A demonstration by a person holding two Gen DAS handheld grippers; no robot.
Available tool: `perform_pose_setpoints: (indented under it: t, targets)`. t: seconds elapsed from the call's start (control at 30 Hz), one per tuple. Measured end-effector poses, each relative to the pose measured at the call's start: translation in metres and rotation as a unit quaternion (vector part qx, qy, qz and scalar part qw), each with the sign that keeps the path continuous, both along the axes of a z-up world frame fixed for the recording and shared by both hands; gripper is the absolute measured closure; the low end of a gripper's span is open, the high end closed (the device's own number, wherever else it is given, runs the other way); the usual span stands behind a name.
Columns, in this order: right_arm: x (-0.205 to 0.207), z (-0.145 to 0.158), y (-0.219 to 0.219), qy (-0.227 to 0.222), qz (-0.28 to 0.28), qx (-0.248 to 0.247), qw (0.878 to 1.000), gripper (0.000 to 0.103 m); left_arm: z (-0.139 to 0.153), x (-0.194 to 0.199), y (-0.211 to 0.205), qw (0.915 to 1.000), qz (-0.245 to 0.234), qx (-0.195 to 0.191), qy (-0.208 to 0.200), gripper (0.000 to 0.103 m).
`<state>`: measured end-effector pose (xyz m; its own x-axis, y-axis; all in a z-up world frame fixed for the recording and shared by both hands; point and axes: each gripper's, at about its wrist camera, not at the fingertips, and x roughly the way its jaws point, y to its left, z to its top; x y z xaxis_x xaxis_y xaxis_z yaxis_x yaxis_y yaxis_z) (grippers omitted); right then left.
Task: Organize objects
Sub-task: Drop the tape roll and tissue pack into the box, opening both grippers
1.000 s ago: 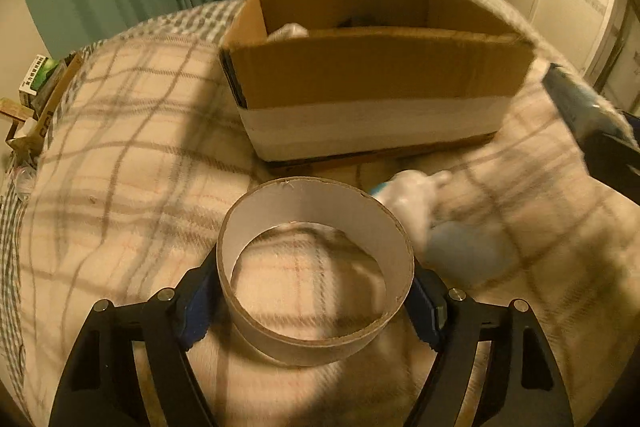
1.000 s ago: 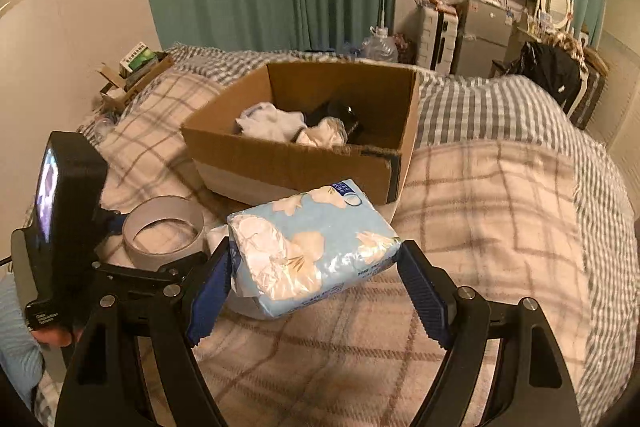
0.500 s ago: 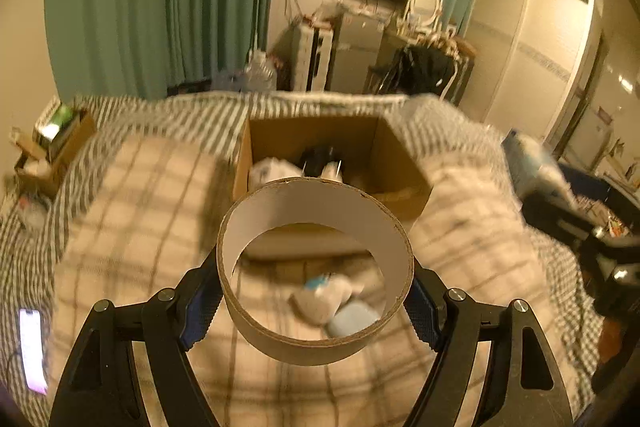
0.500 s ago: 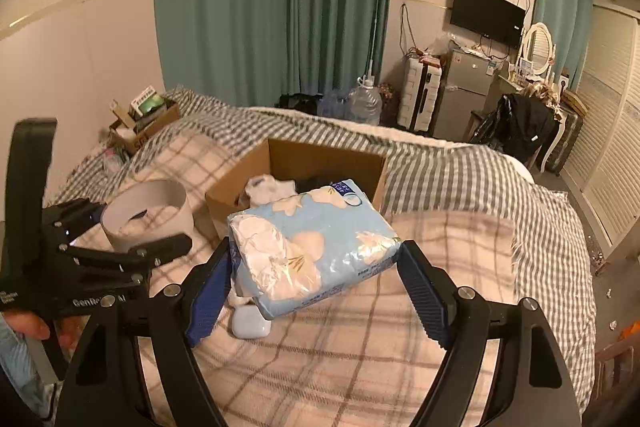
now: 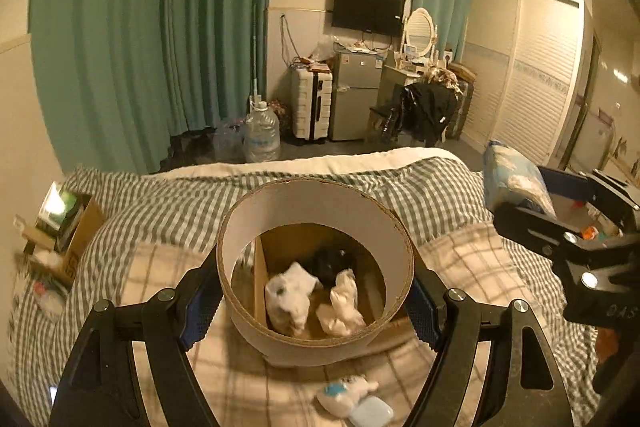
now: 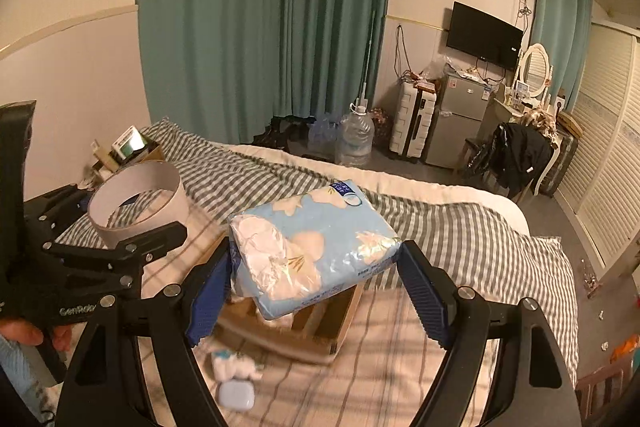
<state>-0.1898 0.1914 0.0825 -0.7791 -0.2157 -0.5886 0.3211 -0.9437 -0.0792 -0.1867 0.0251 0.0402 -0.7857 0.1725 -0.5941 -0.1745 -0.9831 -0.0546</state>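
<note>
Left tool (image 5: 316, 303): grips ring (image 5: 316, 267), above box (image 5: 280, 247).
Right tool (image 6: 316, 275): grips pack (image 6: 316, 247), over box rim (image 6: 340, 323); well clear of left tool.

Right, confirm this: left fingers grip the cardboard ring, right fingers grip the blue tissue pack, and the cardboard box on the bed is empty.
Not empty. Seen through the cardboard ring in the left wrist view, the cardboard box holds white crumpled items and something black. The ring and the blue tissue pack are gripped as stated.

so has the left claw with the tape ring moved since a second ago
Yes. The left claw has lifted the ring up off the bed. A second ago it sat low before the box wall; now it looks down into the box.
</note>
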Motion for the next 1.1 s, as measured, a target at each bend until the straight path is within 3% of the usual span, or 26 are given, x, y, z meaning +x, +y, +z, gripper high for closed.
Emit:
perform_pose_setpoints:
  t: [0.17,0.27,0.63,0.73,0.9,1.03,1.1]
  targets:
    - [-0.042,-0.011,-0.008,-0.006,0.008,0.003,1.0,0.023,-0.014,-0.03,0.005,0.9999,-0.006,-0.009,-0.004,0.022]
    - [-0.07,-0.028,-0.012,-0.02,0.009,-0.001,1.0,0.024,-0.037,-0.053,0.008,0.9995,-0.009,-0.023,-0.019,0.022]
    - [-0.13,-0.128,-0.011,-0.097,-0.001,0.005,0.995,0.025,-0.125,-0.104,0.019,0.9946,-0.015,-0.037,-0.095,0.022]
    - [-0.136,-0.142,-0.007,-0.106,-0.001,-0.001,0.994,0.025,-0.135,-0.108,0.016,0.9933,-0.015,-0.014,-0.113,0.022]
    - [-0.135,-0.148,0.0,-0.104,0.009,-0.021,0.994,0.024,-0.139,-0.105,0.012,0.9942,-0.011,0.003,-0.107,0.021]
    - [-0.123,-0.13,0.009,-0.076,0.007,-0.051,0.996,0.021,-0.13,-0.095,0.008,0.9926,-0.011,0.014,-0.12,0.02]
    - [-0.115,-0.116,0.016,-0.069,0.004,-0.071,0.995,0.017,-0.118,-0.087,0.004,0.9935,-0.004,0.011,-0.113,0.011]
